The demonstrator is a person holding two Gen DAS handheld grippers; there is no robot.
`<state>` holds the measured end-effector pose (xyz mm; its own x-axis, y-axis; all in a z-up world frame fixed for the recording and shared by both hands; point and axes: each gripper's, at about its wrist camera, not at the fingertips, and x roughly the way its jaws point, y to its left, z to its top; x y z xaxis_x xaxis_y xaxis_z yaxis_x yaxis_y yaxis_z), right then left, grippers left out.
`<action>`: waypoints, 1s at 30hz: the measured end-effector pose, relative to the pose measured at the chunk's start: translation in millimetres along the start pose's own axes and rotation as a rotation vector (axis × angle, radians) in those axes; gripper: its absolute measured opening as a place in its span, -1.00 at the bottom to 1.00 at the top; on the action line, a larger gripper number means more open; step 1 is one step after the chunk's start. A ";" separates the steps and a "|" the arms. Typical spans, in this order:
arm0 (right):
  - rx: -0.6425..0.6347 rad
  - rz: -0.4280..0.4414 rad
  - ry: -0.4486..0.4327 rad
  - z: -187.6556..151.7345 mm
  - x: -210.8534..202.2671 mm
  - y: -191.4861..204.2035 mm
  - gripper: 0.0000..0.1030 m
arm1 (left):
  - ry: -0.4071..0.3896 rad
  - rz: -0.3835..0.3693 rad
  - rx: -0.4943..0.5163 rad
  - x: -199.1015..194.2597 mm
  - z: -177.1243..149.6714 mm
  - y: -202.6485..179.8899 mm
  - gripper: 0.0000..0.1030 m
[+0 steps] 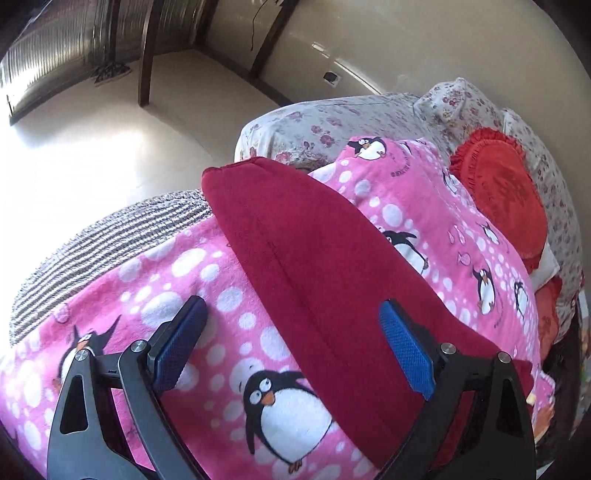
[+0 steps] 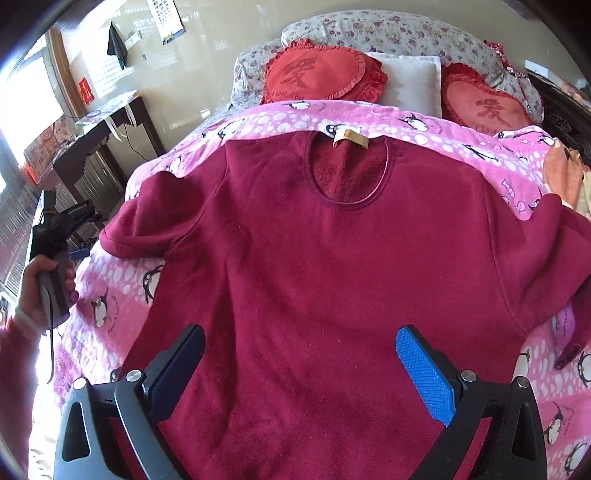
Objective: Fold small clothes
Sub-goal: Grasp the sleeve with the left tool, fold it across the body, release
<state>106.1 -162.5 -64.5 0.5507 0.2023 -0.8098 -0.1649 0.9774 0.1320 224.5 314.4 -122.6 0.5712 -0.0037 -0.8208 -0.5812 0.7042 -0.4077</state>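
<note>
A dark red fleece top (image 2: 314,266) lies flat, neck hole away from me, on a pink penguin blanket (image 2: 122,280) on a bed. Its left sleeve (image 1: 295,258) stretches across the blanket in the left wrist view. My left gripper (image 1: 291,332) is open and empty, just above the sleeve's near part; it also shows at the bed's left side in the right wrist view (image 2: 79,236). My right gripper (image 2: 301,354) is open and empty, low over the top's lower body. The right sleeve (image 2: 569,258) is bunched at the right.
Two red heart cushions (image 2: 317,74) and a white pillow (image 2: 410,81) lie at the bed head against floral bedding (image 2: 406,33). A dark side table (image 2: 92,136) stands left of the bed. A striped grey cover (image 1: 110,243) edges the bed beside bare floor (image 1: 92,147).
</note>
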 end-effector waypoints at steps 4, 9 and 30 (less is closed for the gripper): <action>0.000 -0.017 0.023 -2.3 5.8 -3.7 0.99 | -0.033 -0.037 -0.003 2.3 7.3 -5.7 -0.04; 0.042 -0.011 0.018 -0.3 5.0 -13.9 0.99 | -0.003 -0.065 0.033 -7.8 12.1 -20.5 -0.84; 0.222 -0.117 -0.065 8.8 -32.2 -102.4 0.99 | 0.161 -0.420 0.871 -55.5 -263.0 -278.7 -0.77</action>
<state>112.5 -268.7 -46.8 0.6080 0.0837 -0.7895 0.0830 0.9823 0.1681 202.4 -68.4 -68.7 0.5104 -0.4246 -0.7478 0.3194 0.9010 -0.2936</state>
